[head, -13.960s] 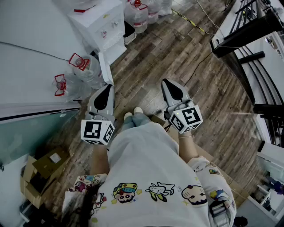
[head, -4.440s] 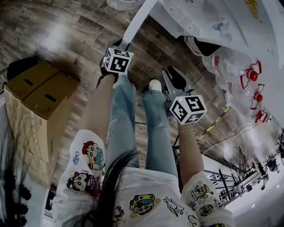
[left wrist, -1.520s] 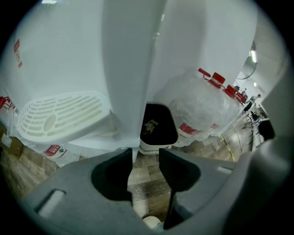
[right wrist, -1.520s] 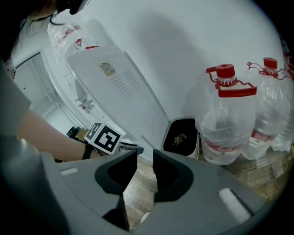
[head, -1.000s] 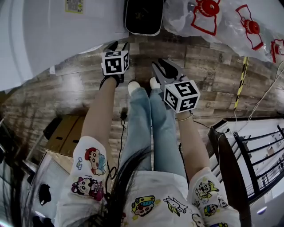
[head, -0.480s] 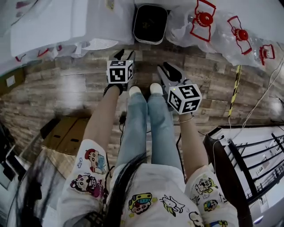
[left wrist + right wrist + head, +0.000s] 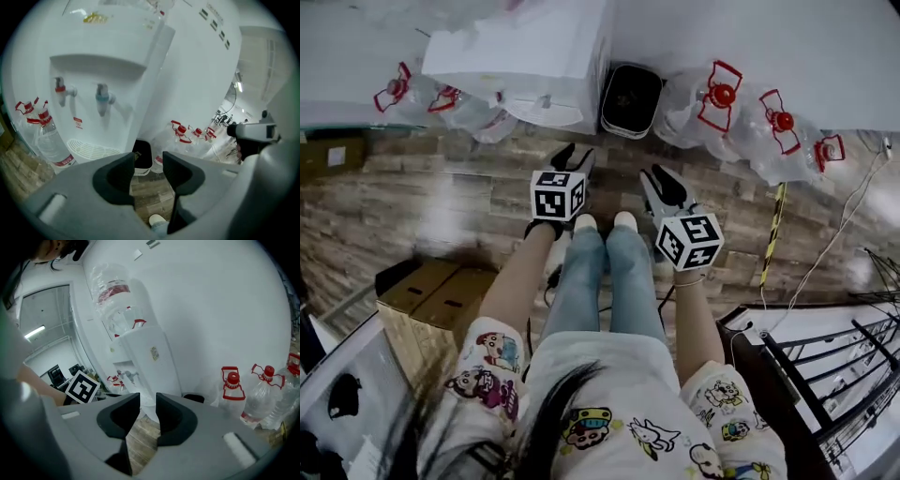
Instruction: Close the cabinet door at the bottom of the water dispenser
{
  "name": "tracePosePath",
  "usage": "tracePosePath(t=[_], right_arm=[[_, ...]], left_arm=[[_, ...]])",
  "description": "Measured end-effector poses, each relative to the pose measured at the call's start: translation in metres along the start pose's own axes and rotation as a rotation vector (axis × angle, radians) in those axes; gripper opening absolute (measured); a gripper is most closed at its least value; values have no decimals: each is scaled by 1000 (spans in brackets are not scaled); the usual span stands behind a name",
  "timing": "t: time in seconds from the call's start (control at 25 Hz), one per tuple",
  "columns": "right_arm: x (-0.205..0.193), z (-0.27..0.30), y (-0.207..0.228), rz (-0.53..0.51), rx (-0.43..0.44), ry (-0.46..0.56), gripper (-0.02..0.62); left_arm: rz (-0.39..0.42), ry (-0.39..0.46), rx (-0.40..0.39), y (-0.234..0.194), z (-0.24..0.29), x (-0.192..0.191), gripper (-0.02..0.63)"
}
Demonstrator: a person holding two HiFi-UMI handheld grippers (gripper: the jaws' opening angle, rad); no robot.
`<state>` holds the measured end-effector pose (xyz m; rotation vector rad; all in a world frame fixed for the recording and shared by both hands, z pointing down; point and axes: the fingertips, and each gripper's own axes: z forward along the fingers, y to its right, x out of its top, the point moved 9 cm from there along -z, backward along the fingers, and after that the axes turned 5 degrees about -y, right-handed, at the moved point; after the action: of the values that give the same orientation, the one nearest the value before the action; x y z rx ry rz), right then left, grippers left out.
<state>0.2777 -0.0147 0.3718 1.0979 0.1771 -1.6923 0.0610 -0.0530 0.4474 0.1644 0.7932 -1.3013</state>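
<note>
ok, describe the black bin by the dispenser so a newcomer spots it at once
Find the white water dispenser against the wall. On the wood floor at its right in the head view, before the clear bottles with red caps, stands the bin. It alone is black, rounded, with a pale rim.

Cardboard boxes (image 7: 436, 298), black bin (image 7: 630, 98) (beside bottles (image 7: 722, 96)).

Ahead of the dark grey jaws stands a white water dispenser (image 7: 112, 47) with one red tap (image 7: 60, 88) and one blue tap (image 7: 102, 97). Beyond the jaws are a black bin (image 7: 630, 98) and clear bottles (image 7: 722, 103) with red caps. Below them, the floor (image 7: 441, 202) is grey-brown wood-grain planks.
</note>
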Motion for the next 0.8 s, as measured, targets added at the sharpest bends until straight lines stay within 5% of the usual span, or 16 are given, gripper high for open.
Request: tracePosePath(t=[0.8], right_arm=[[143, -136, -171, -283, 157, 368, 89]], left_arm=[[155, 578, -123, 62, -305, 105, 148]])
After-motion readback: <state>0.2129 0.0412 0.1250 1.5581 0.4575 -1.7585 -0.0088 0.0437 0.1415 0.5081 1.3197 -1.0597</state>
